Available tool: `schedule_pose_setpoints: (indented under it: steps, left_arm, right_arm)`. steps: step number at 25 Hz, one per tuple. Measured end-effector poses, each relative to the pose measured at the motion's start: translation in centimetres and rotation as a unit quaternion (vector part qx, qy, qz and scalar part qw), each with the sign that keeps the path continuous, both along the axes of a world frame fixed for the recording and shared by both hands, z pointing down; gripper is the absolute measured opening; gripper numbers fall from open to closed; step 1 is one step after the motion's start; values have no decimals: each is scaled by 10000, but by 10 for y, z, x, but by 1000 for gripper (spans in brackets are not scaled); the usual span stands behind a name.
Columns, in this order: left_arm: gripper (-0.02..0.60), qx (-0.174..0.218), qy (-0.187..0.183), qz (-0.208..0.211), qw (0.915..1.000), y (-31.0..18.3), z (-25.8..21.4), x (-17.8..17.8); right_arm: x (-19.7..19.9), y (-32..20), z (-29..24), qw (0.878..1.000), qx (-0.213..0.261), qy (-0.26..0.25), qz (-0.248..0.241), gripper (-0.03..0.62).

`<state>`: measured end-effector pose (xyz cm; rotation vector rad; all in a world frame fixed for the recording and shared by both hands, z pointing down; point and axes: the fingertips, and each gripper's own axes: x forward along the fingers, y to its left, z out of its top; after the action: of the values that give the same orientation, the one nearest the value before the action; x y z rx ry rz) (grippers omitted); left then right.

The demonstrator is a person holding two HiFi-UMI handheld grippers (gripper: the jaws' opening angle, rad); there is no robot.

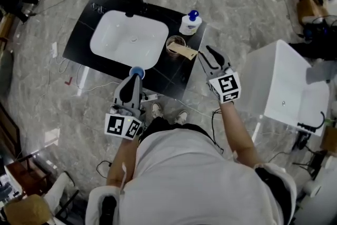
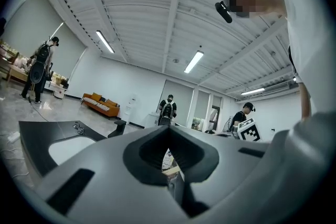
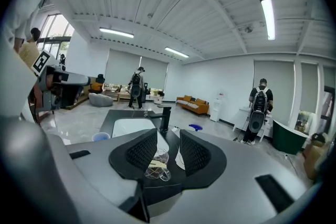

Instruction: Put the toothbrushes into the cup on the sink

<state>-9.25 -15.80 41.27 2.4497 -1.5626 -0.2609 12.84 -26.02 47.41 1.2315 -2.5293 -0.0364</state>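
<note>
Right gripper hangs spread, empty, off the glossy black counter's right edge; the toothbrush pack sits in the round clear cup beside the white basin, left gripper pressed together at the near edge.

The clear cup stands upright on the black counter beside the basin, tan toothbrushes leaning over its rim.

A grey marbled floor lay under a white ribbed ceiling hung with long strip lights. White walls enclosed the hall. An orange sofa stood far off, and bright windows lit one side.
</note>
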Motion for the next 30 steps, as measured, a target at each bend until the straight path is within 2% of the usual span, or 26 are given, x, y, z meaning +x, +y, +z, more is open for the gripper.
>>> schedule_pose_setpoints:
  steps: [8,12,19,24,30]
  left_arm:
    - [3,162,-23,252,9995,-5,-13,25]
    - [3,233,-65,316,9992,-6,-21,32]
    - [2,319,-97,178,9993,-5,-28,24]
    - [3,371,-83,8,9993,2,-31,14]
    - [2,343,-74,-169,9992,13,-24,-2]
  right_arm:
    - [53,28,-38,9973,2,-589,443,152]
    - [65,39,-45,9949,-40,-837,561,145]
    - [60,50,-73,9906,123,-1290,430,76]
    - [48,53,-86,9859,68,-1660,222,55]
    - [23,52,-96,9838,106,-1786,-59,51]
